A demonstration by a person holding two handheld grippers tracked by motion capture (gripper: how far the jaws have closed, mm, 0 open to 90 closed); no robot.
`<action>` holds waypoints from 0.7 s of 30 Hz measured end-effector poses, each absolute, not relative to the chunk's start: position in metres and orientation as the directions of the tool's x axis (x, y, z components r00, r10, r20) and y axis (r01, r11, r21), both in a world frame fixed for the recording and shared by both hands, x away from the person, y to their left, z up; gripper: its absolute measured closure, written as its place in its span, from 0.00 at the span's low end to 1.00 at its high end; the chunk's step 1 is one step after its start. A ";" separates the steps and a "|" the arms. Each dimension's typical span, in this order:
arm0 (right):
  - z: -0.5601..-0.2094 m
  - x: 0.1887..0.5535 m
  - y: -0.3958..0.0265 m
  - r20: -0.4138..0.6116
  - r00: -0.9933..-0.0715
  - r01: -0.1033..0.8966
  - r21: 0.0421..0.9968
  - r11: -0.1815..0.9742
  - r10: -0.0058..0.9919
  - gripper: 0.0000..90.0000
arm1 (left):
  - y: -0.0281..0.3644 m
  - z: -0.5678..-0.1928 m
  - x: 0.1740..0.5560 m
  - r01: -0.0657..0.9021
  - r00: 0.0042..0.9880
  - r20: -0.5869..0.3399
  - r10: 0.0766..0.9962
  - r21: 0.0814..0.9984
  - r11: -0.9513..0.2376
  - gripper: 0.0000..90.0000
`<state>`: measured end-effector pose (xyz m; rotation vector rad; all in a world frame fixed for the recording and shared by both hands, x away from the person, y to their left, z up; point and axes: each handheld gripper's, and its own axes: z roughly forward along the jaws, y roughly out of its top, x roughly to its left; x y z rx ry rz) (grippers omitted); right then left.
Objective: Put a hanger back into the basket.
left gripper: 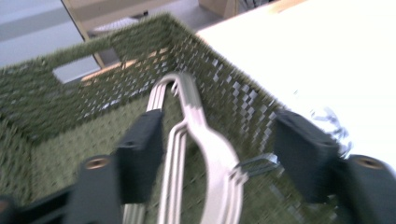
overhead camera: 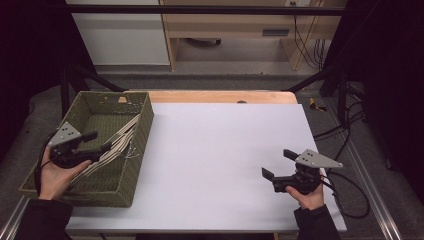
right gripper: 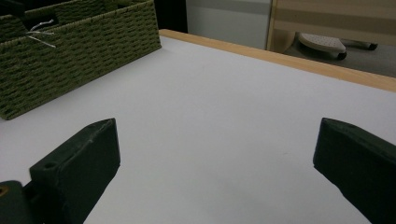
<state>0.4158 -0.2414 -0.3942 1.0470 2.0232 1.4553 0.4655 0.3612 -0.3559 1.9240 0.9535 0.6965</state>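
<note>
White table (overhead camera: 220, 150) top, pretty bare, with the green woven basket (overhead camera: 132, 165) as the landmark for everything else. Nearest the camera are the person's two hands coming in from the bottom edge. The right gripper (overhead camera: 280, 165) hangs well to the right of the basket, low over the table, jaws wide apart with nothing between them; its own view has just white surface between the black jaws and the basket's side wall off in the distance.

The left gripper (overhead camera: 95, 141) sits over the near half of the basket, pointing in toward the far wall. Its jaws are parted too, and the bundle of pale clothes hangers (left gripper: 205, 154) lies between them without either pad pressing on it, as far as I can tell from the blurry left gripper view. The hangers are inside the basket, stacked, leaning toward the wall closest to the open table, with the thin metal hooks (overhead camera: 131, 150) sticking out near that rim.

My read: this is the put-the-hangers-in-the-basket step, and they look let go. Next move probably just needs the left gripper lifted straight out without snagging a hook.
</note>
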 end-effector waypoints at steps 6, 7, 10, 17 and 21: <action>-0.394 0.416 -0.242 0.077 -0.621 0.322 0.932 0.164 0.780 0.02 | 0.338 -0.352 0.460 0.346 0.564 0.081 0.822 0.880 -0.324 0.86; -0.394 0.416 -0.242 0.076 -0.621 0.321 0.932 0.165 0.780 0.02 | 0.331 -0.353 0.460 0.346 0.568 0.084 0.819 0.878 -0.330 0.90; -0.394 0.416 -0.242 0.073 -0.625 0.320 0.932 0.170 0.777 0.02 | 0.316 -0.356 0.463 0.372 0.576 0.093 0.812 0.855 -0.361 0.98; -0.394 0.415 -0.242 0.075 -0.623 0.317 0.934 0.164 0.779 0.02 | 0.288 -0.365 0.479 0.425 0.581 0.114 0.806 0.802 -0.420 1.00; -0.393 0.415 -0.242 0.077 -0.622 0.317 0.935 0.160 0.779 0.02 | 0.281 -0.368 0.480 0.424 0.588 0.121 0.800 0.796 -0.432 1.00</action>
